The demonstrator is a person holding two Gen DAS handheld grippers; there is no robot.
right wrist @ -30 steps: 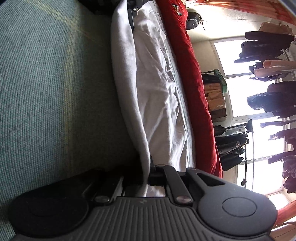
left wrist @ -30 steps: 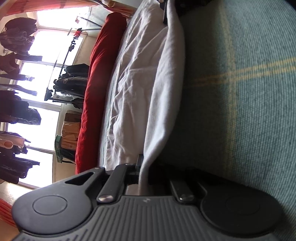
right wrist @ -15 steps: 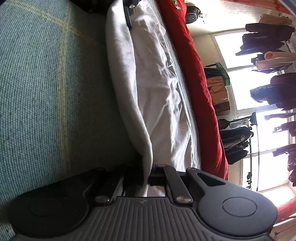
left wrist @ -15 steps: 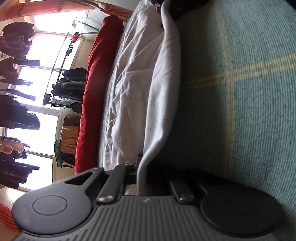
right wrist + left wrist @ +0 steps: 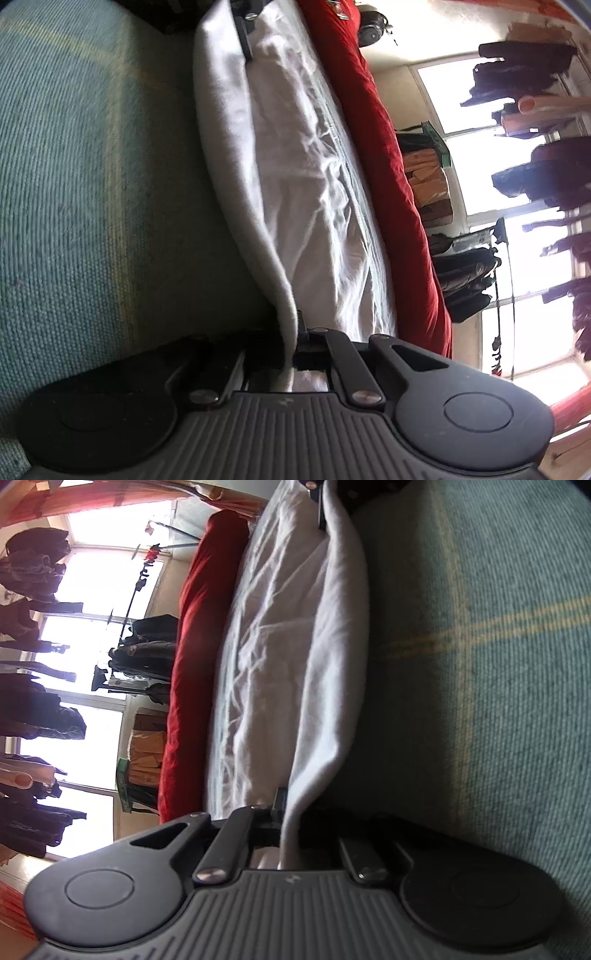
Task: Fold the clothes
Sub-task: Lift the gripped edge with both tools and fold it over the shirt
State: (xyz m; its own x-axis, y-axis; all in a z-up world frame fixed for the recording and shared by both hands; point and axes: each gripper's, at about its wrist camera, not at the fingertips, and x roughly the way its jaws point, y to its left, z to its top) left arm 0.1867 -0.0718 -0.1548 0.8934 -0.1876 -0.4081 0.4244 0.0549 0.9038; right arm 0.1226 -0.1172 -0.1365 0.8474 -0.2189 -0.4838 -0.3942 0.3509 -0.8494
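- Left wrist view: my left gripper (image 5: 286, 823) is clamped on the near edge of the white garment (image 5: 280, 657). The cloth runs away to the far end, where the other gripper pinches the same edge, and it lies on the green blanket (image 5: 498, 701), left of bare blanket, with a red cushion (image 5: 192, 672) on its left
- Right wrist view: my right gripper (image 5: 291, 350) is clenched on the white garment (image 5: 306, 184) too. I judge this a fold mid-carry; next I sweep both corners across together, edge taut

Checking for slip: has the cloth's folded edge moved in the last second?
No: left view, cloth edge keeps its gap to the cover's yellow stripe.
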